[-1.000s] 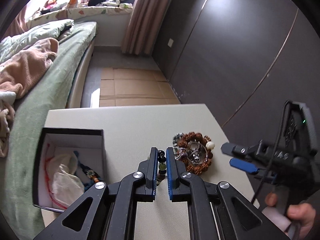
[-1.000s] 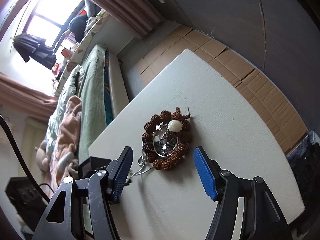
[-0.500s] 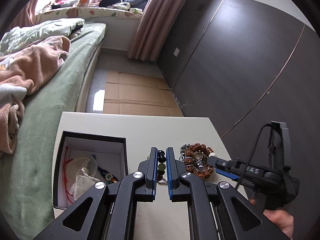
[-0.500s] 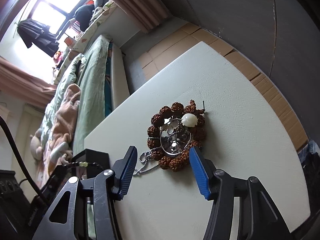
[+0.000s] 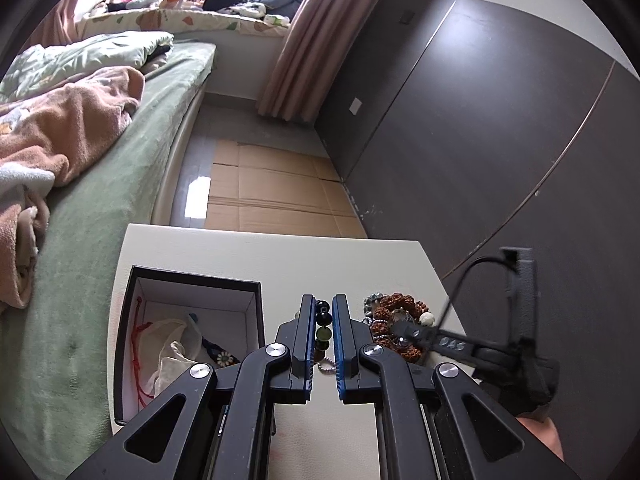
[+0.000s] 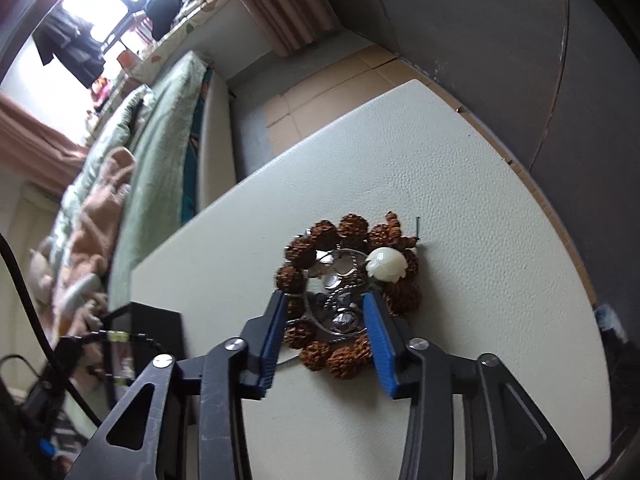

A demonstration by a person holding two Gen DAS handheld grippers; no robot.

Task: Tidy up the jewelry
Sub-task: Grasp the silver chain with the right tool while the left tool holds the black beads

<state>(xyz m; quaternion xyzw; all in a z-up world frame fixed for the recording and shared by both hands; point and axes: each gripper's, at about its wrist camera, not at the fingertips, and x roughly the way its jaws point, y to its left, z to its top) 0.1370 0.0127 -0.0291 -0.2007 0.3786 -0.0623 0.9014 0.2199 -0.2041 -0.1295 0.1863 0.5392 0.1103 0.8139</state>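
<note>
An open black box [image 5: 192,280] sits at the table's [image 5: 280,252] left. The left gripper [image 5: 323,322] is clamped on a bead string [image 5: 323,326] just right of it. The right gripper's [image 6: 326,320] jaws are closing around silver jewelry [image 6: 340,308] inside the brown bead bracelet [image 6: 348,292], not visibly pressing yet.

The right gripper [image 6: 326,320] is lowered onto the brown bracelet [image 6: 348,292], and its jaws are being closed around the silver pieces [image 6: 340,312].

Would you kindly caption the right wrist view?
Right hand-held gripper closing around silver jewelry inside a brown bead bracelet.
</note>
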